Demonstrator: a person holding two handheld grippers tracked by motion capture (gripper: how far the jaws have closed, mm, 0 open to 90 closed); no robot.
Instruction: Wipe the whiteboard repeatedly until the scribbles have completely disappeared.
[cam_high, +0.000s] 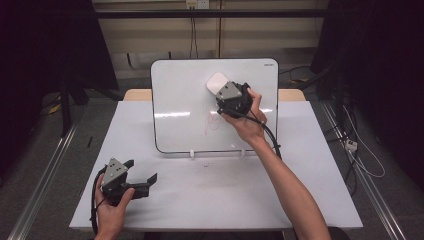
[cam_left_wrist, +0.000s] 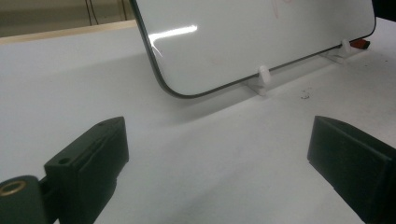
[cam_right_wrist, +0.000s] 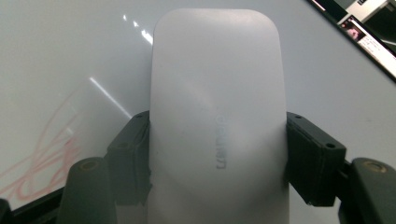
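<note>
My right claw (cam_high: 223, 93) is clenched on the eraser (cam_high: 218, 81), its jaws pressing on both long sides. I hold the eraser against the upper middle of the whiteboard (cam_high: 180, 100), up and right of the red scribble (cam_high: 212, 122). The board leans on its clips at the far side of the bench (cam_high: 310, 165). My left claw (cam_high: 142, 176) hangs released near the bench's near left corner, nothing between its jaws.
</note>
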